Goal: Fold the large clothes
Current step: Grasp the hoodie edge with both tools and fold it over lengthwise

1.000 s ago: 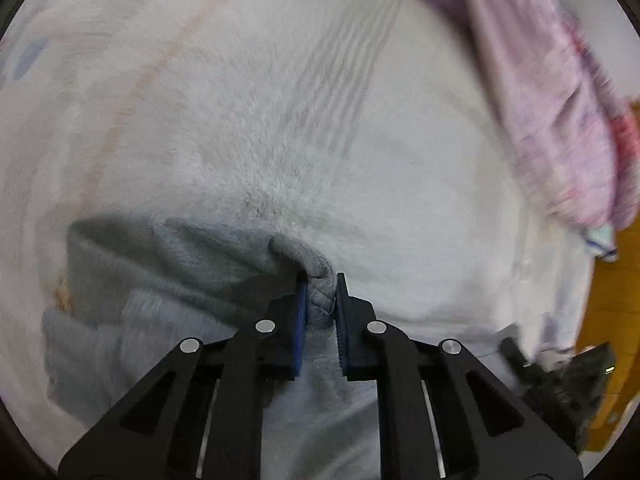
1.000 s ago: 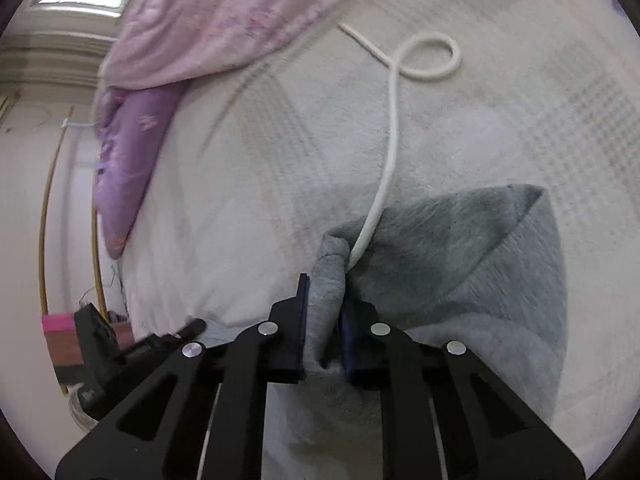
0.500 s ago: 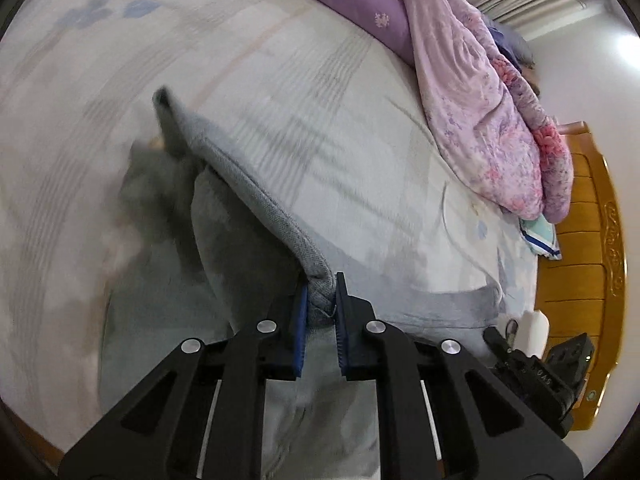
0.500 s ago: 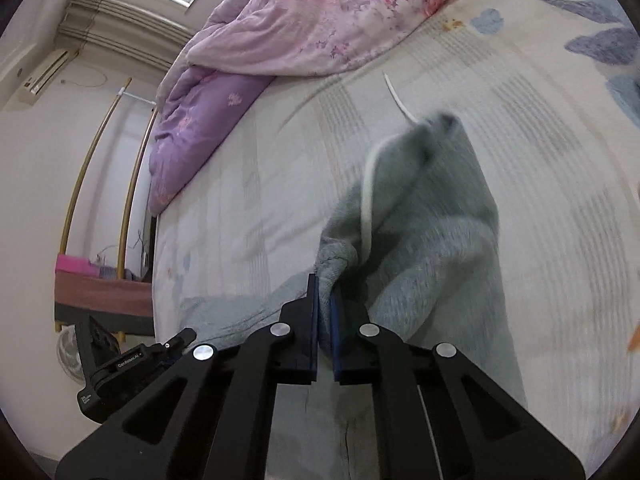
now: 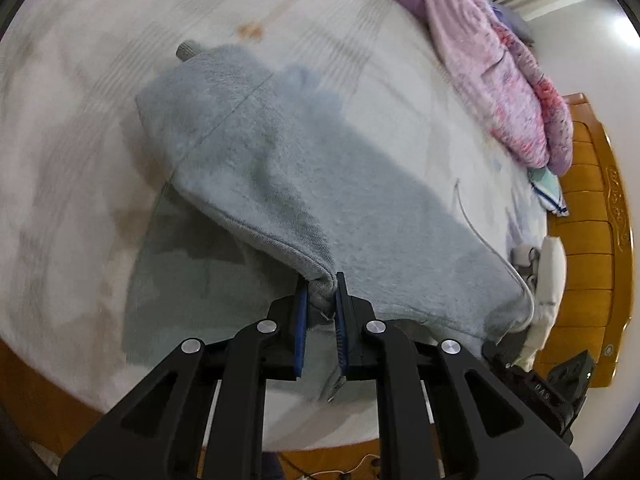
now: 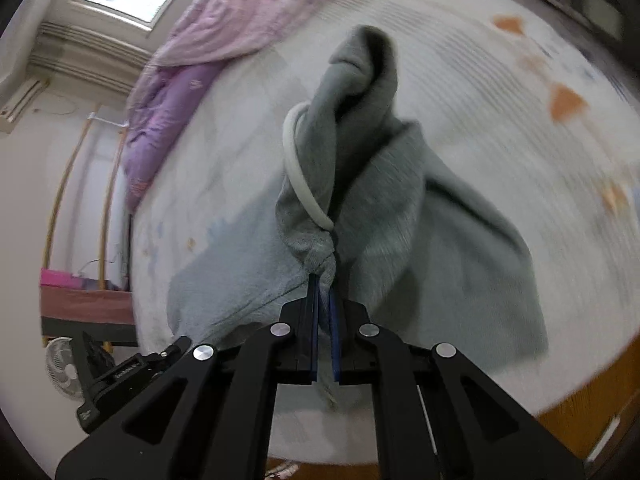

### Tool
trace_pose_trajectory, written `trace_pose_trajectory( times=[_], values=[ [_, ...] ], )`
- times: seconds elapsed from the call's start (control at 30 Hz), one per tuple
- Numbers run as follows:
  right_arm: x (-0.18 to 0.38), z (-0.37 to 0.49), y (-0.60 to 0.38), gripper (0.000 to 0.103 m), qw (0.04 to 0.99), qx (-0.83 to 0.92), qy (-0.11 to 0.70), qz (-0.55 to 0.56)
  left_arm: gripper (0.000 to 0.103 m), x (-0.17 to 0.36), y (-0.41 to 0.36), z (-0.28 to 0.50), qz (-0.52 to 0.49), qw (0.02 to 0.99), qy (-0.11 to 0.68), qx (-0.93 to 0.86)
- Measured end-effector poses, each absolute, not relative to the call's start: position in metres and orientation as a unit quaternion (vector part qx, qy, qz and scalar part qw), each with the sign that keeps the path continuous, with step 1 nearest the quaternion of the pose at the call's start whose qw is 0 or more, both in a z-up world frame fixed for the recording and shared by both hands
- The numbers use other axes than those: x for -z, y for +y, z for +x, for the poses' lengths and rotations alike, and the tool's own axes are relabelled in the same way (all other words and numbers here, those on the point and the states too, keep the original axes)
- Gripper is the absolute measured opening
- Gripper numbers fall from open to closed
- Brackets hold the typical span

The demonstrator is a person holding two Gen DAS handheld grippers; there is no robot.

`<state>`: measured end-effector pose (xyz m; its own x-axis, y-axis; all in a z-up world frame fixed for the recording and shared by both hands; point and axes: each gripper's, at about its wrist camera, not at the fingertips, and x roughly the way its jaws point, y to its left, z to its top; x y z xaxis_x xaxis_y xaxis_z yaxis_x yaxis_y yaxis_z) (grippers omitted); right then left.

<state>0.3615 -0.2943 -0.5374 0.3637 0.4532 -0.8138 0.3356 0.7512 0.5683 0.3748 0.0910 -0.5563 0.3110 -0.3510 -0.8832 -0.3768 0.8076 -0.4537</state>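
Observation:
A large grey fleece garment (image 5: 304,168) lies partly on the white patterned bed (image 5: 80,92) and is lifted near the bed's front edge. My left gripper (image 5: 319,284) is shut on a hemmed corner of it. My right gripper (image 6: 323,284) is shut on a bunched fold of the same garment (image 6: 400,208), which hangs in a tall twisted peak. A white drawstring cord (image 6: 298,176) loops along that fold and also shows in the left wrist view (image 5: 486,246).
A pink and purple quilt (image 5: 492,52) is heaped at the far side of the bed, also in the right wrist view (image 6: 224,28). A wooden headboard (image 5: 592,240) stands at the right. A fan (image 6: 60,364) and rails stand left of the bed.
Both grippers have pulled the garment back toward the bed's front edge and raised it. The cloth now spreads wider in the left view and stands in a taller peak in the right view.

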Motion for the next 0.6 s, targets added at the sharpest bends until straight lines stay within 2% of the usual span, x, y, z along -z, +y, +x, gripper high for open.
trace_pose_trajectory(
  times=[0.2, 0.53, 0.6],
  values=[
    [0.566, 0.321, -0.284, 0.004, 0.755, -0.024, 0.582, 0.301, 0.012, 0.593, 0.086, 0.333, -0.283, 0.748, 0.599, -0.029],
    [0.588, 0.3, -0.275, 0.004, 0.756, -0.026, 0.609, 0.239, 0.011, 0.616, 0.078, 0.296, -0.254, 0.759, 0.597, -0.053],
    [0.591, 0.297, -0.276, 0.0, 0.749, -0.019, 0.62, 0.233, 0.011, 0.616, 0.077, 0.29, -0.254, 0.76, 0.596, -0.054]
  ],
)
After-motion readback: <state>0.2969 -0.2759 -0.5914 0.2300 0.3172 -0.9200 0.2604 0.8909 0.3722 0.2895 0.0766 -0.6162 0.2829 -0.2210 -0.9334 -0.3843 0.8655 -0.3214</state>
